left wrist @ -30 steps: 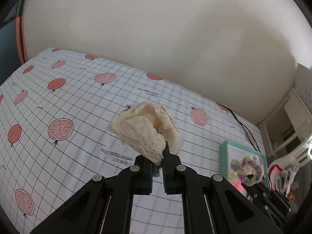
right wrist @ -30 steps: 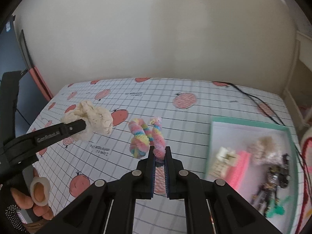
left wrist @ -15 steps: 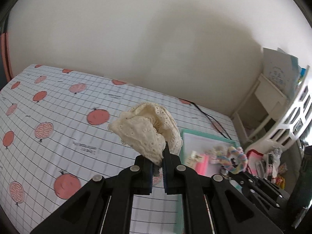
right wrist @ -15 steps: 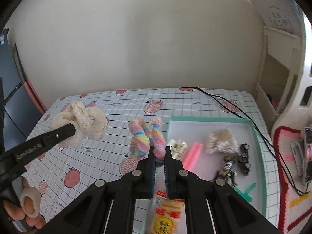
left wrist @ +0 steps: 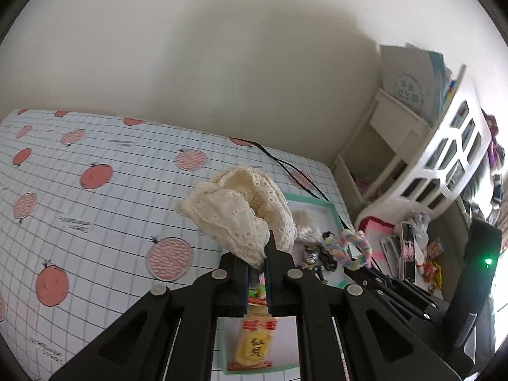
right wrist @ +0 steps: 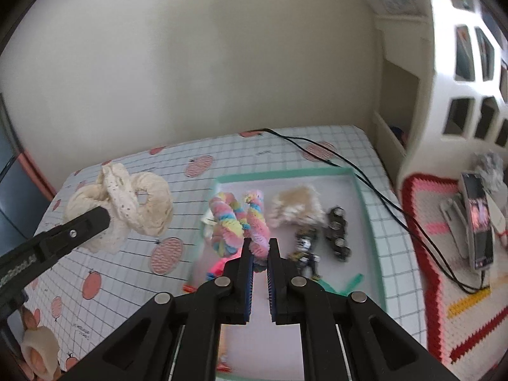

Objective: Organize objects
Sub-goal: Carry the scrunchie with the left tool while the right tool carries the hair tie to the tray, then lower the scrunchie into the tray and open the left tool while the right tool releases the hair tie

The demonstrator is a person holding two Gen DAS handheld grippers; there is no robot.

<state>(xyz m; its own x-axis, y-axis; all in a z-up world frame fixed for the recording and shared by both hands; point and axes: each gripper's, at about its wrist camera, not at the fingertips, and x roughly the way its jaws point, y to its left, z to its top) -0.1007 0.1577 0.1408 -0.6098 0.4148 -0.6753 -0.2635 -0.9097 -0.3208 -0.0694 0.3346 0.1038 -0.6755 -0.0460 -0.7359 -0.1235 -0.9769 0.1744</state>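
Observation:
My left gripper (left wrist: 257, 255) is shut on a cream lace scrunchie (left wrist: 236, 211) and holds it in the air above the left edge of a teal-rimmed white tray (left wrist: 312, 200). The scrunchie also shows at the left of the right wrist view (right wrist: 127, 204). My right gripper (right wrist: 257, 249) is shut on a pastel rainbow twisted scrunchie (right wrist: 238, 222) and holds it above the tray (right wrist: 285, 173). That scrunchie shows in the left wrist view (left wrist: 350, 249) too.
The tray holds a fluffy cream scrunchie (right wrist: 295, 204), dark hair clips (right wrist: 338, 233), a green clip (right wrist: 350, 282) and a yellow snack packet (left wrist: 255, 346). A black cable (right wrist: 365, 171) crosses the pomegranate-print cloth (left wrist: 95, 190). A white shelf (left wrist: 444, 158) stands to the right.
Both grippers have swung right with their scrunchies, from over the bare cloth to over the tray. The tray and its contents have come into fuller view.

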